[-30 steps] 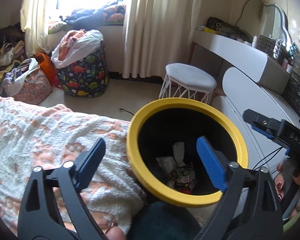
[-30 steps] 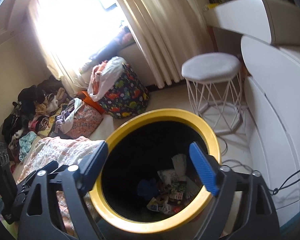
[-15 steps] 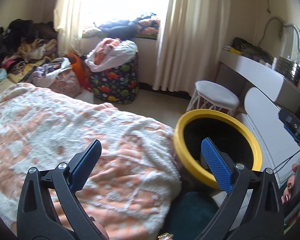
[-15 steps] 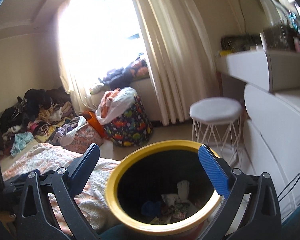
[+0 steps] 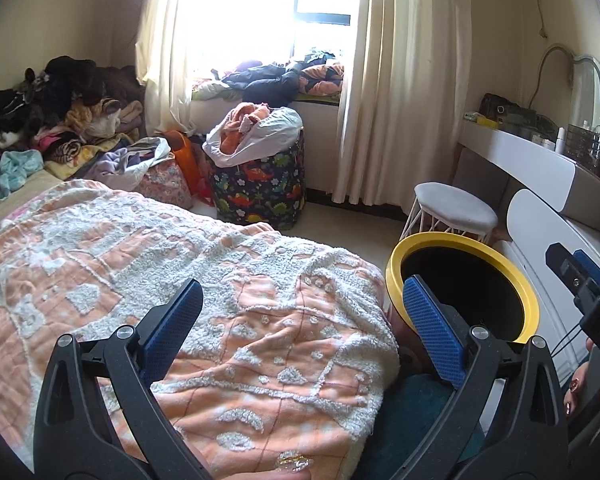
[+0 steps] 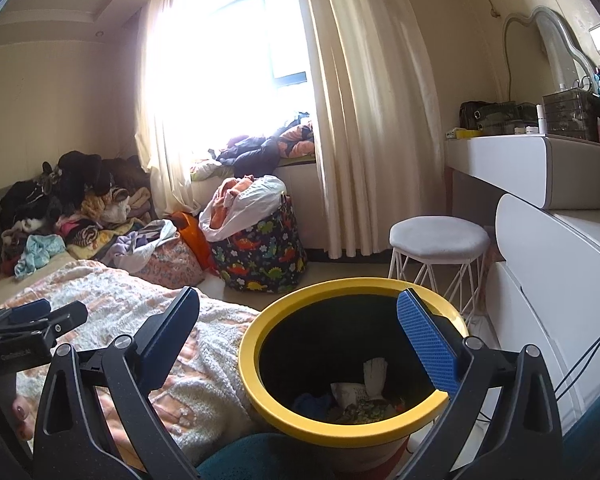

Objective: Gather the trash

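While the left gripper (image 5: 300,316) fills the lower part of the left wrist view, its two blue pads stand spread wide with nothing between them, and only the orange and white blanket (image 5: 180,280) on the bed lies under them. The yellow-rimmed trash bin (image 5: 460,280) is at the right of the frame, just beside the edge of the blanket, and the right blue pad (image 5: 432,332) covers part of its rim. At the far right edge the right gripper (image 5: 584,276) shows only in part, with fingers (image 5: 572,388) of a hand below it. A white stool (image 5: 454,210) stands behind the bin, and a dinosaur-print bag (image 5: 260,188) stuffed with clothes is in the upper middle, under the window.

In the right wrist view, the right gripper (image 6: 298,326) is also spread as wide as it goes and pinches nothing; its jaws have just been opening. The trash bin (image 6: 352,436) sits in the lower middle of the frame, between and a little behind the pads, and at its dark bottom lie crumpled papers and wrappers (image 6: 360,396). The blanket (image 6: 140,312) touches the bin on its left side. The left gripper (image 6: 24,328) appears at the left edge, above the blanket. The stool (image 6: 440,240) stands at the right, near a white dresser (image 6: 560,280).
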`<action>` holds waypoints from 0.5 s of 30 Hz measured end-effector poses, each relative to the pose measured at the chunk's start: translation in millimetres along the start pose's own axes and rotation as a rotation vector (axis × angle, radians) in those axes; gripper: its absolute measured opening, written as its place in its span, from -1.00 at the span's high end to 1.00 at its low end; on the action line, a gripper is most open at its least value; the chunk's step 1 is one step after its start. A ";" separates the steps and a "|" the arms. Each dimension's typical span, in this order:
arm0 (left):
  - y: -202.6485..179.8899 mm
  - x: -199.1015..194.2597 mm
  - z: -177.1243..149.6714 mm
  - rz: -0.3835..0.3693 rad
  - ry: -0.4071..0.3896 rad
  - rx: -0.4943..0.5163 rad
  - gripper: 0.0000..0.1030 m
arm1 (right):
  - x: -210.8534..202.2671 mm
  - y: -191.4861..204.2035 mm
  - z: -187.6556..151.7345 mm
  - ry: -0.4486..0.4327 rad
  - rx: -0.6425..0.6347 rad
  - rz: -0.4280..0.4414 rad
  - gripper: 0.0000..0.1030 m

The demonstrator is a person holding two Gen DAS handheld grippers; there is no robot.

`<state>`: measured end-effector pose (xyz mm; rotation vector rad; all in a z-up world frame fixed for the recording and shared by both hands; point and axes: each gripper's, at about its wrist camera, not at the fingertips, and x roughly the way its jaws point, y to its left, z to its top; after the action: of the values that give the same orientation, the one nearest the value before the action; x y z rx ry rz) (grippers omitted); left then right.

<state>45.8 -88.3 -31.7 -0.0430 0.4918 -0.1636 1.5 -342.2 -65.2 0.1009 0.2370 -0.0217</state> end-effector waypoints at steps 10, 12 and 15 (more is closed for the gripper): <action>-4.0 -0.9 -2.8 -0.009 -0.002 0.004 -0.79 | -1.9 2.7 -3.3 -0.007 0.001 -0.007 -0.87; -4.5 -1.0 -2.9 -0.005 -0.002 0.005 -0.79 | -1.5 2.2 -2.7 -0.008 -0.001 -0.005 -0.87; -4.7 -0.6 -3.0 -0.002 -0.001 0.006 -0.79 | -0.3 0.4 -2.3 -0.004 -0.002 -0.005 -0.87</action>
<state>43.1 -92.9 -33.7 -0.0378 0.4904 -0.1668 0.7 -341.5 -67.3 0.0985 0.2331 -0.0272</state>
